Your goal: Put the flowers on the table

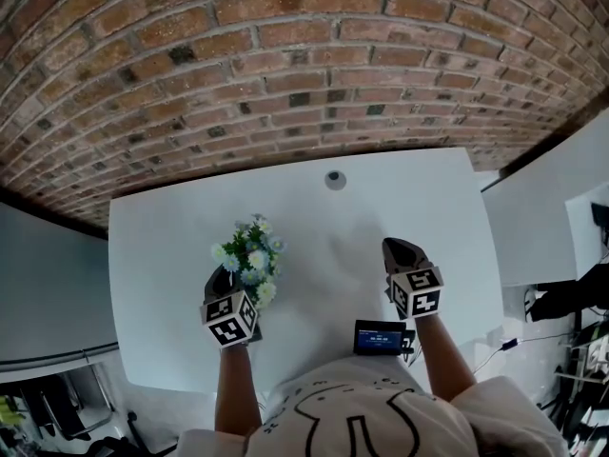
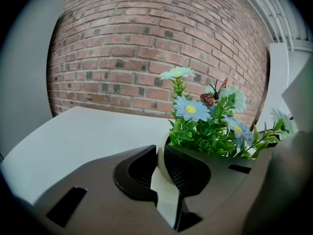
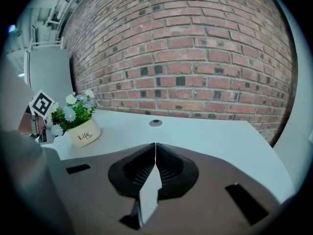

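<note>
A: Item one, the flowers (image 1: 250, 255)?

B: Pale blue and white daisies, green leaves, one red butterfly (image 2: 215, 96). They stand in a cream pot (image 3: 84, 133) lettered "Life", slightly tilted, left of centre on the white desk (image 1: 162, 246). Your left gripper (image 2: 161, 156) has its jaws clamped on the pot's rim.

A: Item two?

B: Your right gripper (image 3: 155, 150): jaws pressed together, nothing between them, at the frame's right, apart from the pot.

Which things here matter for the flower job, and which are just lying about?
Part of the job:
flower pot
left claw, shut on the pot's rim
table

Just lying about:
round plug in the tabletop
small screen device at the near edge
right claw, shut and empty
</note>
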`<state>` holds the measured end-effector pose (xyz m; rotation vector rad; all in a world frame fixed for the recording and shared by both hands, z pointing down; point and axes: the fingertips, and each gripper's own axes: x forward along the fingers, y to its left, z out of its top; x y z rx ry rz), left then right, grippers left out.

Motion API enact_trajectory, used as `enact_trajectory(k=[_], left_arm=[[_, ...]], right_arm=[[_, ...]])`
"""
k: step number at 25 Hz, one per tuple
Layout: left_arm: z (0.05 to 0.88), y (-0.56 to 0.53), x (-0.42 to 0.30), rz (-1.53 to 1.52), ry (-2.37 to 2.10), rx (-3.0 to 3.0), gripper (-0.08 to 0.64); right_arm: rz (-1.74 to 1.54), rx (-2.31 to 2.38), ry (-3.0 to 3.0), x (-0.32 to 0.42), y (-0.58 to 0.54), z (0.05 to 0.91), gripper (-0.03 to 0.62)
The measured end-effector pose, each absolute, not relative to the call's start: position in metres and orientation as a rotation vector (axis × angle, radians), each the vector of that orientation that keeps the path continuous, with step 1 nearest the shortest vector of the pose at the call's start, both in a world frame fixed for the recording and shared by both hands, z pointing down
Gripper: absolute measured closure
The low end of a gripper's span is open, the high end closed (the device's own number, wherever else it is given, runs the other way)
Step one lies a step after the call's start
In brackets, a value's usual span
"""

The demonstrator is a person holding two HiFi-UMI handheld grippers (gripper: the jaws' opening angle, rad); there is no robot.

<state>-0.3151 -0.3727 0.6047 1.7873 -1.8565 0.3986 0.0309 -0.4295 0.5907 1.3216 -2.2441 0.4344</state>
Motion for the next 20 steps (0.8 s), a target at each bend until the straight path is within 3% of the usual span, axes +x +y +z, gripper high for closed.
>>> enact_trajectory(k=[11, 20], left_arm=[[0.607, -0.375, -0.316, 0.37, -1.827, 1.775, 0.492], [0.603, -0.365, -0.318, 0.384, -1.833, 1.765, 0.443]], right_arm=[[0.442, 1.365, -2.239, 0.037, -0.425, 0.587, 0.575], [0.445, 1.404, -2.252, 0.04, -0.417, 0.577, 0.575]])
